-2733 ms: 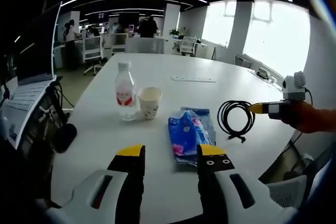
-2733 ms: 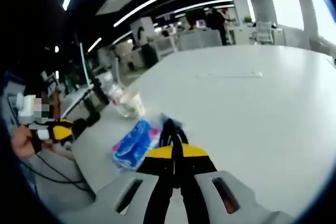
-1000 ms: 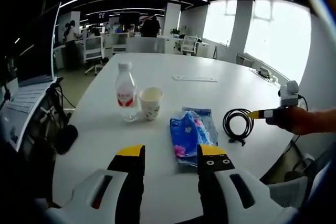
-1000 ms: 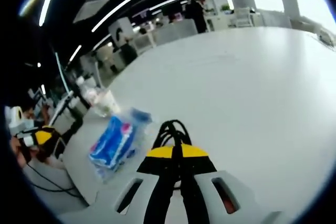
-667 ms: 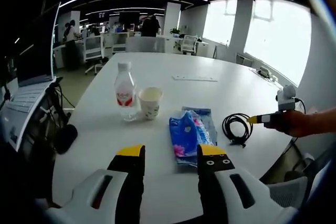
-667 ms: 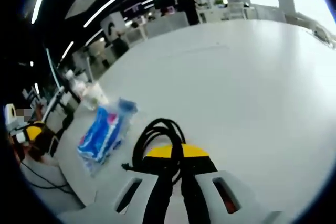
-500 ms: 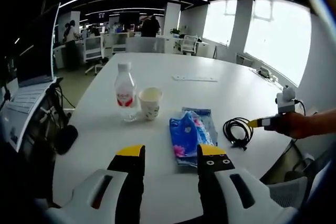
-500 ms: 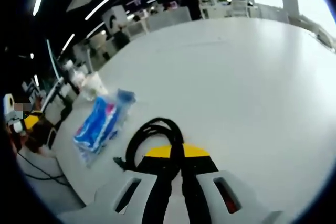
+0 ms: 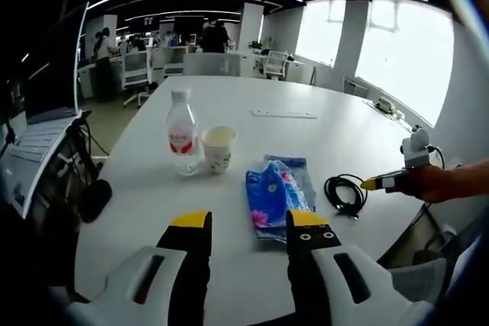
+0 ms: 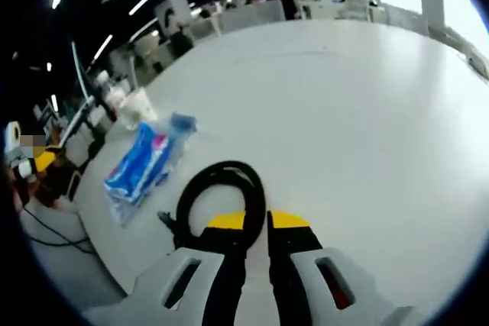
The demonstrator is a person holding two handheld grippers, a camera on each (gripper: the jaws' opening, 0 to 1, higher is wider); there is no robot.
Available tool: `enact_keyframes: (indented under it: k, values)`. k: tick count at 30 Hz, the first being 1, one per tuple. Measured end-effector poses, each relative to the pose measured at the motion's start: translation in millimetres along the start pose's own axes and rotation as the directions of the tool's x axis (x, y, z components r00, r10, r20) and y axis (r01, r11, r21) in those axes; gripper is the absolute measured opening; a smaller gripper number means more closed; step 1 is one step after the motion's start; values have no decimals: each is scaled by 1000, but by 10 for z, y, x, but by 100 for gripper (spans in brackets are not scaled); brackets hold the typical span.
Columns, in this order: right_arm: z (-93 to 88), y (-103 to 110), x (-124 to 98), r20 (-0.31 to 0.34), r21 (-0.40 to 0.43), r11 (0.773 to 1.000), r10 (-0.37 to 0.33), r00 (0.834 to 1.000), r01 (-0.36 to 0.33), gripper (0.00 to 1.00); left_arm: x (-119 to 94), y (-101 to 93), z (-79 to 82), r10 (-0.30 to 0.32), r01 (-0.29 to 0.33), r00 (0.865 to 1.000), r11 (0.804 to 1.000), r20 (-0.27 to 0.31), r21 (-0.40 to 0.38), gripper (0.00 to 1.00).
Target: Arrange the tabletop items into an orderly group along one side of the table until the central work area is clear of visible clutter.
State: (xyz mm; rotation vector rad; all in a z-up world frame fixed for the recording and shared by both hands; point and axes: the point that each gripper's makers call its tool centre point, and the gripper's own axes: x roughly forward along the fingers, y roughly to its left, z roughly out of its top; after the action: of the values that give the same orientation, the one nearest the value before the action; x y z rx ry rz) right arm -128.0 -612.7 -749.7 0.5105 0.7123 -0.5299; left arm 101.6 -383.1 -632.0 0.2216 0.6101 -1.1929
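Smooth, white surface [image 9: 321, 131] with a faint sheen. Clear plastic water bottle [image 9: 181, 132]; matt paper cup [image 9: 217, 149]; glossy, crinkled blue plastic packet [image 9: 273, 195]; black, rubbery coiled cable [image 10: 218, 192]. Right gripper [image 10: 256, 223]: white plastic body, yellow-and-black tips.

The surface [image 9: 321, 131] is plain white. On it lies a black coiled cable [image 9: 345, 193], a blue plastic pack [image 9: 273, 196] printed with pink and white patches, a cream paper cup [image 9: 217, 148] with small dark marks on its side, and a clear water bottle [image 9: 181, 132] with a white cap and a red-and-white label. The left claw [image 9: 246, 228] has black jaws with yellow tips on a white body; the right claw [image 10: 256, 223] is coloured the same.
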Motion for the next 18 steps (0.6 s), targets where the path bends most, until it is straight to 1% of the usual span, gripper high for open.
enact_keyframes:
  k: [3,9,13,18]
  values:
    - [-38,0,-6,-24,-12,1000,6,1000,-6,9,-6,7,-12,1,-1,1000,1000,0,-7,38]
    - [8,0,-47,-15,-21,1000,14,1000,-15,10,-8,0,-52,-3,3,1000,1000,-4,-18,38]
    - [94,4,-69,1,-21,1000,19,1000,-19,9,-8,10,-60,-4,4,1000,999,-3,-33,38]
    - [201,45,-64,5,-40,999,24,1000,-24,8,-10,25,-57,-1,1,1000,999,-1,-38,38]
